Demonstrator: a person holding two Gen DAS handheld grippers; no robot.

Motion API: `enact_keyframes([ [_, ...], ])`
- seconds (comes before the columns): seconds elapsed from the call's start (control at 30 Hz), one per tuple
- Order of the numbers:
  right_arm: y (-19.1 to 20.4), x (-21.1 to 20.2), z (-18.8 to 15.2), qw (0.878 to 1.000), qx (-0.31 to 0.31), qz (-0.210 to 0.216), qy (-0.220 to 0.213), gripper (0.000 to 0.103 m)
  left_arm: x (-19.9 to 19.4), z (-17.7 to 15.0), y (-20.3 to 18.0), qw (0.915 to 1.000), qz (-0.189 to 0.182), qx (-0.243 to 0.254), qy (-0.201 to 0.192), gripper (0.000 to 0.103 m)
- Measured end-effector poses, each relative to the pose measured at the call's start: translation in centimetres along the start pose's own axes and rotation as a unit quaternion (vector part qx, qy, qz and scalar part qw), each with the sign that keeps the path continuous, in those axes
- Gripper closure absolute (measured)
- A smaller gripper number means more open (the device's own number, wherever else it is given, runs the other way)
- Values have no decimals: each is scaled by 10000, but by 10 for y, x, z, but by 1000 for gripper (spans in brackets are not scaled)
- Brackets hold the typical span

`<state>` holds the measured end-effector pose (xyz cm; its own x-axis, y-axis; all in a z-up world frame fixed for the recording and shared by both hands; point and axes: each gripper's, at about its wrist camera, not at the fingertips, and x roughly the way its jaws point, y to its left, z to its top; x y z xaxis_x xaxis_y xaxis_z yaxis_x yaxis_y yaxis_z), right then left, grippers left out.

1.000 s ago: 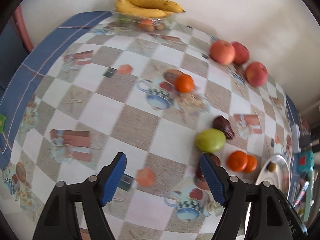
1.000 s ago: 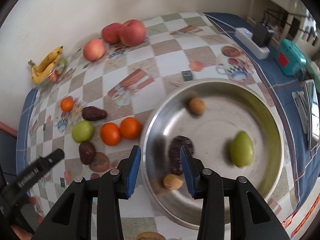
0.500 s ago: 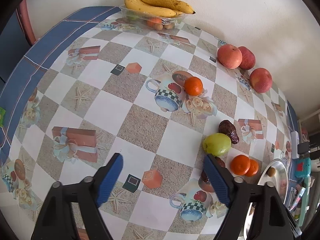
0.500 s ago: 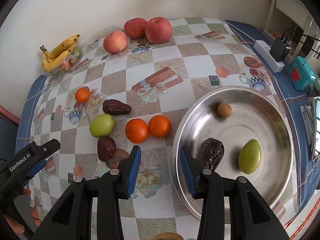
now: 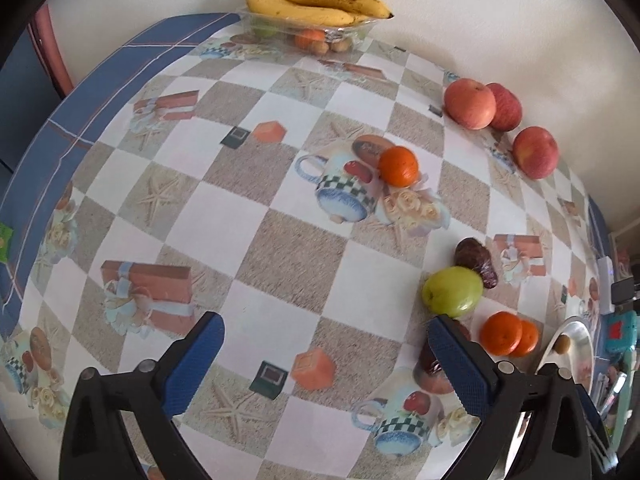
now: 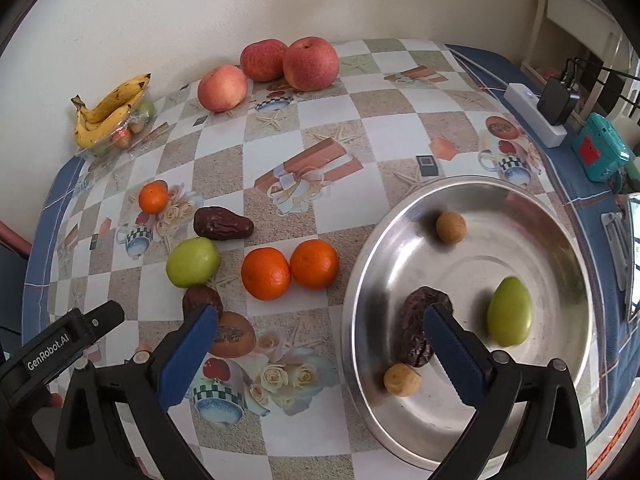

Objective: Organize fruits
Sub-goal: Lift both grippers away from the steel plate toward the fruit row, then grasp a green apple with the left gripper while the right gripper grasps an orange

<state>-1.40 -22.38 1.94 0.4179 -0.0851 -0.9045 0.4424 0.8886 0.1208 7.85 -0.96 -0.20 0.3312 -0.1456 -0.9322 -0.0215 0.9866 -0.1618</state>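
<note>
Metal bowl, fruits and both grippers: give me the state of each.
Metal bowl: upright, holds four fruits.
Dark date: lying in the bowl.
Green pear: lying in the bowl.
Two oranges: on the table, touching.
Green apple: on the table.
Left gripper: open, empty.
Right gripper: open, empty.

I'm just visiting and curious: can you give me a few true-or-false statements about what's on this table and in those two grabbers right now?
1. The metal dish holds four items. True.
2. The right gripper grips an orange. False: it is open and empty.
3. Three apples sit near the wall. True.
4. The bananas lie in the dish. False: they rest on a clear tray in the far corner.
5. The left gripper is open. True.
</note>
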Motion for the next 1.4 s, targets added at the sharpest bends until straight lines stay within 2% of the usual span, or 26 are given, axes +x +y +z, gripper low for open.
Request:
enact_keyframes([
  [0.17,7,-1,2,9997,-148,-4,-209,1,-1,6,-8,9997,-139,76,-190,0],
  [0.3,7,3,6,9997,-69,139,-187,1,0,13,-16,9989,-378,163,-232,0],
  [0.43,6,8,13,9995,-22,266,-193,1,0,18,-25,9970,-704,266,-154,0],
  [0.6,7,0,27,9988,-164,220,-415,1,3,26,-38,9974,-627,327,-111,0],
  [0.73,10,-6,35,9972,-409,61,-616,2,13,32,-47,9961,-811,332,64,1],
  [0.8,9,-4,40,9970,-483,80,-601,11,17,33,-53,9958,-836,367,78,4],
  [0.87,5,1,44,9978,-431,90,-501,30,23,33,-59,9947,-924,424,159,12],
  [0.93,2,7,46,9983,-411,117,-407,32,30,31,-65,9936,-987,491,257,17],
  [1.0,1,13,46,9986,-400,173,-313,40,39,28,-68,9928,-998,544,392,20],
  [1.07,0,23,45,9990,-365,249,-119,54,47,24,-69,9920,-1023,530,526,29],
  [1.17,0,38,42,9990,-375,226,121,65,54,21,-68,9915,-1025,507,628,32],
  [1.3,2,51,36,9984,-439,159,320,66,60,18,-67,9891,-1201,453,725,40],
  [1.37,1,52,35,9986,-410,131,304,66,60,17,-68,9877,-1298,453,742,50],
  [1.4,1,53,35,9986,-398,123,314,66,59,16,-69,9872,-1329,475,737,50],
])
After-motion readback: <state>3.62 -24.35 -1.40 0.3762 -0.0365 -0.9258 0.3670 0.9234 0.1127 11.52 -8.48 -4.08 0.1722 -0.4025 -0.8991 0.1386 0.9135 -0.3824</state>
